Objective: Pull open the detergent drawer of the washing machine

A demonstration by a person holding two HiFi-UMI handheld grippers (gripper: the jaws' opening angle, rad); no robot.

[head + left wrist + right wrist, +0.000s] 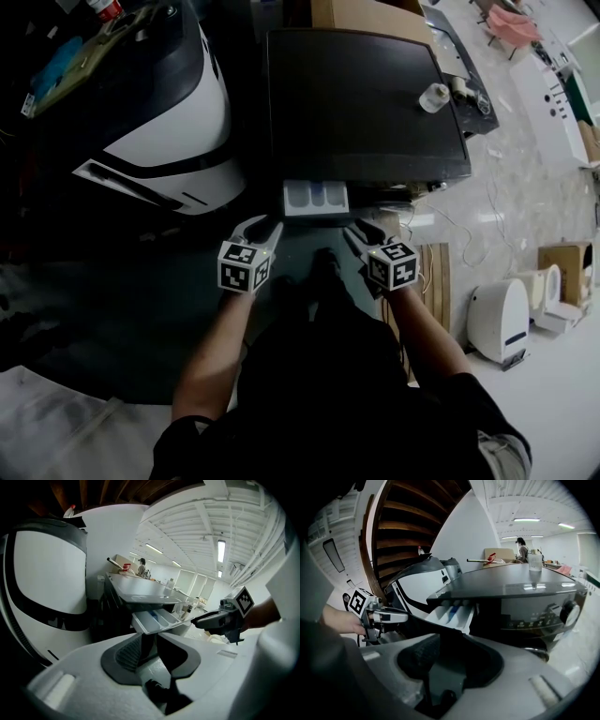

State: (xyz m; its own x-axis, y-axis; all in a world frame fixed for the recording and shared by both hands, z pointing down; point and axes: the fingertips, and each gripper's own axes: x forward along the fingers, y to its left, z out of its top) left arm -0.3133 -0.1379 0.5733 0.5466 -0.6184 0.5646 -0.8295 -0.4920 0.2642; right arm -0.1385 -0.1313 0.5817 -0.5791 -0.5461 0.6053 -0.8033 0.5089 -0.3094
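Observation:
The washing machine (pixel 361 103) has a dark top, and its white detergent drawer (pixel 316 197) sticks out of the front with its compartments showing. My left gripper (pixel 266 226) hovers just below the drawer's left corner, open and holding nothing. Just below the right corner my right gripper (pixel 360 232) is also open and empty. In the left gripper view the drawer (pixel 157 620) stands beyond the parted jaws, apart from them, with the right gripper (pixel 220 618) beside it. The right gripper view shows the drawer (pixel 452 613) ahead and the left gripper (pixel 386 617) at left.
A large white-and-black machine (pixel 178 112) stands close on the left. A cup (pixel 434 97) sits on the washer's top at the right. On the floor to the right are a white appliance (pixel 497 319), a cardboard box (pixel 562 258) and a wooden board (pixel 436 272).

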